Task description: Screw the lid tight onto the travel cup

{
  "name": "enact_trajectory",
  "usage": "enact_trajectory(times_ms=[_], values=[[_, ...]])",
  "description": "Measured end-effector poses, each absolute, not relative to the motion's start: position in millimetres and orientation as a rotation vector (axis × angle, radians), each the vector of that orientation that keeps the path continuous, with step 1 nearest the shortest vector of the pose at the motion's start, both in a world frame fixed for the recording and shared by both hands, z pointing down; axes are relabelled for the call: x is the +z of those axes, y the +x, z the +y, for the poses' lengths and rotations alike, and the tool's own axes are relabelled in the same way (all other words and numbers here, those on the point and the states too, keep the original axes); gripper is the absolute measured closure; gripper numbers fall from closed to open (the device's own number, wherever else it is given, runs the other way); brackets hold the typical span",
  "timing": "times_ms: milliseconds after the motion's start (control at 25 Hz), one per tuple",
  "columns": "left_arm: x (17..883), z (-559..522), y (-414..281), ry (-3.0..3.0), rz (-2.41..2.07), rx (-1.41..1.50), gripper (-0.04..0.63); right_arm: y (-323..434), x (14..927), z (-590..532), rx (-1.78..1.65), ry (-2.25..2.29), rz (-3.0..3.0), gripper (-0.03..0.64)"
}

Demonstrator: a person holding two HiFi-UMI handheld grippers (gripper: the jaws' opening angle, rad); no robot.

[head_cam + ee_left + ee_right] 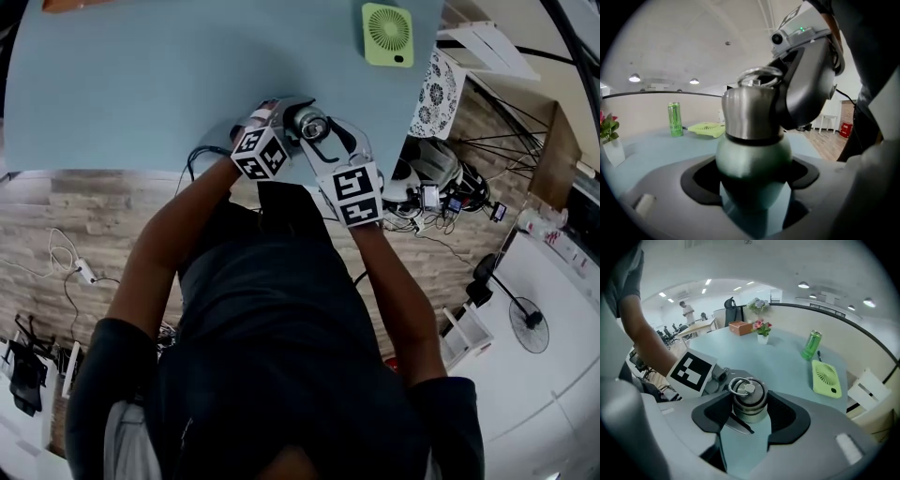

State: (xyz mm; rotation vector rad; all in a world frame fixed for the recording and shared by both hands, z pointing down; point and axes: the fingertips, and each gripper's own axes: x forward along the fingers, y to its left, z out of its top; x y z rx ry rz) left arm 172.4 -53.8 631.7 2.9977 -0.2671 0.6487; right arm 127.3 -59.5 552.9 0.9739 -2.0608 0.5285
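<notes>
Near the front edge of the pale blue table, the cup stands upright between the two grippers. Its rounded green body carries a steel lid with a wire ring on top. A dark band marks where the lid meets the body.

The left gripper comes at the cup from the side and low. The green body fills the gap between its dark pads, which press on it from both sides, so this gripper grips the cup below the lid.

The right gripper reaches in from above and from the person's right. The lid sits between its jaws, whose dark pads lie against both sides of the steel, so they are closed on the lid at a fairly wide spread. In the left gripper view, its grey body leans against the right side of the lid.

In the head view the two marker cubes sit close together just in front of the person's chest, with the lid between them.

Farther back on the table lies a flat lime-green fan. A tall green can stands just beyond it. A small pot of pink flowers and an orange box stand at the far side, well apart from the cup.
</notes>
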Motion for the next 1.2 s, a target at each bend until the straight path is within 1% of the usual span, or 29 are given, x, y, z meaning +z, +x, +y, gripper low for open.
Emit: enact_trajectory(times_ms=[360, 520, 640, 840, 920, 1040, 1200], values=[[633, -53, 173, 3.0, -0.263, 0.654, 0.164, 128, 554, -59, 0.527, 1.014, -2.056, 0.385], [631, -53, 173, 2.997, -0.265, 0.652, 0.164, 127, 553, -59, 0.52, 0.963, -2.073, 0.383], [631, -54, 172, 2.992, -0.264, 0.645, 0.164, 124, 553, -60, 0.46, 0.823, -2.099, 0.383], [630, -55, 174, 2.983, -0.259, 0.625, 0.164, 117, 560, -54, 0.132, 0.413, -2.074, 0.38], [631, -55, 174, 2.98, -0.258, 0.62, 0.164, 113, 561, -52, 0.053, 0.266, -2.068, 0.377], [632, -55, 173, 2.977, -0.257, 0.614, 0.164, 108, 562, -51, 0.015, 0.158, -2.081, 0.374], [632, -55, 173, 2.98, -0.26, 0.616, 0.164, 108, 562, -53, 0.066, 0.2, -2.086, 0.371]])
